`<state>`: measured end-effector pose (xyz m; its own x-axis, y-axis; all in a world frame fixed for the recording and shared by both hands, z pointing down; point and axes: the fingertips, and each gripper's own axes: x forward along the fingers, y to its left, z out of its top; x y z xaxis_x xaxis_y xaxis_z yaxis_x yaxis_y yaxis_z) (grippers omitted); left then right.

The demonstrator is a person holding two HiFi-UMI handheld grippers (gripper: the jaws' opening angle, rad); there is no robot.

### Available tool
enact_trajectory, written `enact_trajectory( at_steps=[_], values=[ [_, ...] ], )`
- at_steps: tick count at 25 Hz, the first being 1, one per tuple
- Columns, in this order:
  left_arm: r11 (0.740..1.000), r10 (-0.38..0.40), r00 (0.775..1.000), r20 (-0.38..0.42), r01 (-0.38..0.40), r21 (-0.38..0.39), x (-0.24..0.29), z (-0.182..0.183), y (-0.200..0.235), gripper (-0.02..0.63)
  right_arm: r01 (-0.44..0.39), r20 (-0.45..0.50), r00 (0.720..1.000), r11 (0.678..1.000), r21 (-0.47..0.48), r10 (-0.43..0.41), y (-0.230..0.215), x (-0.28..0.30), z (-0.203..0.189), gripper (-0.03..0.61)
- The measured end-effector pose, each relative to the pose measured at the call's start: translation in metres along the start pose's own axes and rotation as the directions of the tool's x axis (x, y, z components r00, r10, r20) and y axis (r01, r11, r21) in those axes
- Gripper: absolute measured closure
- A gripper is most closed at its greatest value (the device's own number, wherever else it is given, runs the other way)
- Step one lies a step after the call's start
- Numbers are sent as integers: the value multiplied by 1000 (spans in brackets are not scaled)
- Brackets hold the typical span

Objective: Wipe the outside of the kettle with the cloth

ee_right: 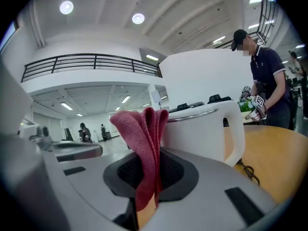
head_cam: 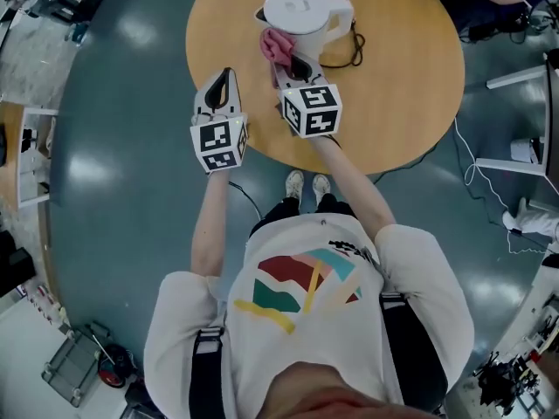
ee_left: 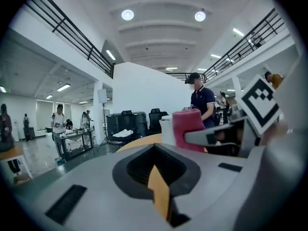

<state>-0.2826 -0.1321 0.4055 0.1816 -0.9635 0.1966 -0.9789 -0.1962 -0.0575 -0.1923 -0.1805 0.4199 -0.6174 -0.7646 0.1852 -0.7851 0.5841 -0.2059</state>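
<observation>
A white kettle (head_cam: 301, 14) stands at the far side of the round wooden table (head_cam: 410, 103). My right gripper (head_cam: 284, 62) is shut on a folded pink cloth (head_cam: 277, 45), which is against the kettle's near left side. In the right gripper view the cloth (ee_right: 143, 143) stands up from between the jaws, with the kettle (ee_right: 204, 129) and its handle just behind. My left gripper (head_cam: 224, 81) hangs over the table's near left edge, shut and holding nothing. From the left gripper view (ee_left: 156, 177) the cloth (ee_left: 188, 126) and the kettle (ee_left: 167, 131) show ahead to the right.
A black cable (head_cam: 355, 49) lies on the table right of the kettle. A person in dark clothes (ee_right: 263, 76) stands at the table's far side. White furniture legs (head_cam: 515, 160) and a loose cable lie on the floor to the right.
</observation>
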Motion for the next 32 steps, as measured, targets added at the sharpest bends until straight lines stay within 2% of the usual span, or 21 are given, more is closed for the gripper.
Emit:
enact_trajectory(
  at_steps=[4,7,10,14,19,23,32],
  values=[
    [1000,-1,999,-35,1,20,-13,-25,8,569,76,38,996,997,-34,-75,5,22,2,531],
    [1000,14,998,-53,-12,22,-19,-34,26,569,120,38,992,993,0,-120,3,39,2,531],
    [999,30,997,-73,-29,22,-24,-38,40,571,138,35,990,990,38,-139,4,46,3,531],
    [999,43,995,-86,-41,20,-24,-43,44,571,143,36,989,989,43,-145,2,46,2,531],
    [1000,23,995,-97,-20,23,-19,-46,23,571,136,37,990,989,58,-138,-10,22,0,532],
    [1000,11,996,-89,-9,19,-10,-41,-1,569,108,30,994,994,23,-108,-26,-8,0,531],
    [999,-16,994,-109,21,40,25,-41,-63,569,135,10,991,991,9,-135,-124,-46,3,531]
  ],
)
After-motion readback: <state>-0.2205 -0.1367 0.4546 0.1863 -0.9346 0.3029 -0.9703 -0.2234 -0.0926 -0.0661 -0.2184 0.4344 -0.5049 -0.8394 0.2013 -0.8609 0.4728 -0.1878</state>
